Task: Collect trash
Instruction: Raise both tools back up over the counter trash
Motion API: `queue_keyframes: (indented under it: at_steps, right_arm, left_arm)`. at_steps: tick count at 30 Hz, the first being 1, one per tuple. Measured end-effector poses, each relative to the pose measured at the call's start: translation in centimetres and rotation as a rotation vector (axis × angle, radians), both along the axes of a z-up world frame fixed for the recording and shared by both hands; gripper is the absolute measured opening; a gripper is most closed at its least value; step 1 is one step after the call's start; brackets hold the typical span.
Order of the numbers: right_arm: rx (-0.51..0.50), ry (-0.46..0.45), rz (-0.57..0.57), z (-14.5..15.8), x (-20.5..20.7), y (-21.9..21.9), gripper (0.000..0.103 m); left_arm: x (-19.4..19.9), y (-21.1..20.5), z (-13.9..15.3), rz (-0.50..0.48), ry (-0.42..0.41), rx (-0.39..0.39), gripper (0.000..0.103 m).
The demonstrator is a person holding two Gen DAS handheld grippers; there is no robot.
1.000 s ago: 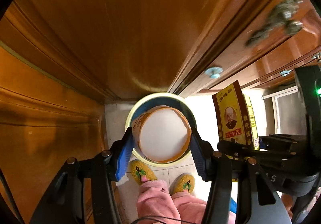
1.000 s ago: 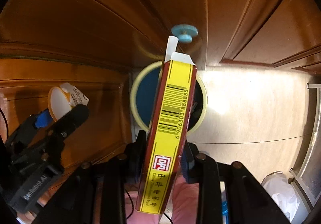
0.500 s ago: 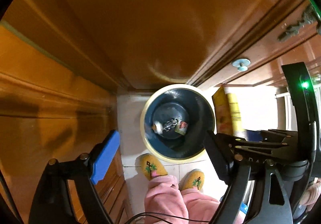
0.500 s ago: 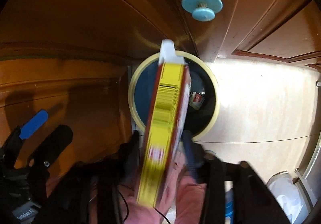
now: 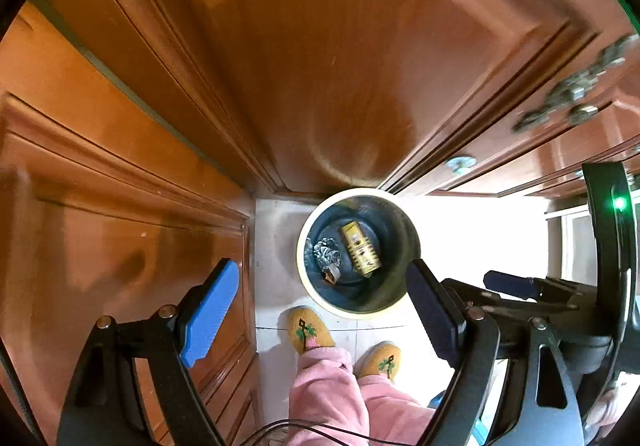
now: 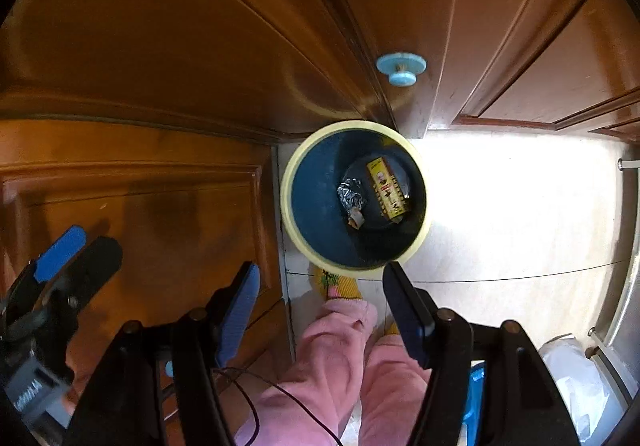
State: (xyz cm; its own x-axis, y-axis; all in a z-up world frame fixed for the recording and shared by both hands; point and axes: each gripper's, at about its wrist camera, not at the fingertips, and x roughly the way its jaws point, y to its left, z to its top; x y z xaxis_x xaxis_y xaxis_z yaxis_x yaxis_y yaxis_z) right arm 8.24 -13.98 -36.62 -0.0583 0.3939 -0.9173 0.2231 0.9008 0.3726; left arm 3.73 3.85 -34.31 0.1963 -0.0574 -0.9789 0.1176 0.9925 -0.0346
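A round bin with a cream rim and dark blue inside stands on the floor in a corner of wooden doors. At its bottom lie a yellow box, crumpled foil and a small scrap. My left gripper is open and empty above the bin's near side; it also shows in the right wrist view. My right gripper is open and empty above the bin; it shows at the right of the left wrist view.
Brown wooden doors rise behind and left of the bin. A blue knob sticks out above it. The person's yellow slippers and pink trousers are just before the bin. A white bag lies at the right.
My left gripper opened and let the paper cup fall. My right gripper opened and dropped the yellow box, which now lies in the bin. Both grippers are empty.
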Motion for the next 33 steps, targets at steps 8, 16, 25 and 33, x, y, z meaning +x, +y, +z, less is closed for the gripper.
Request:
queue_keyframes:
  at_steps: [8,16,25,33]
  right_arm:
    - [0.024,-0.064,-0.025,9.4,-2.4,-1.7,0.065]
    - [0.018,-0.198,-0.034,19.1,-4.1,-2.9,0.065]
    - [0.012,-0.362,-0.050,27.9,-4.8,-4.1,0.065]
    - [0.003,-0.424,-0.077,32.1,-4.5,-5.3,0.065]
  left_arm:
    - [-2.1,-1.1,9.5,-0.073,-0.085,-0.027,0.084]
    - [-3.2,-1.6,19.8,-0.141,-0.221,-0.026,0.084]
    - [-3.0,-1.5,29.2,-0.153,-0.376,-0.032,0.084]
    - [-2.3,-2.0,33.0,-0.175,-0.444,-0.044,0.085]
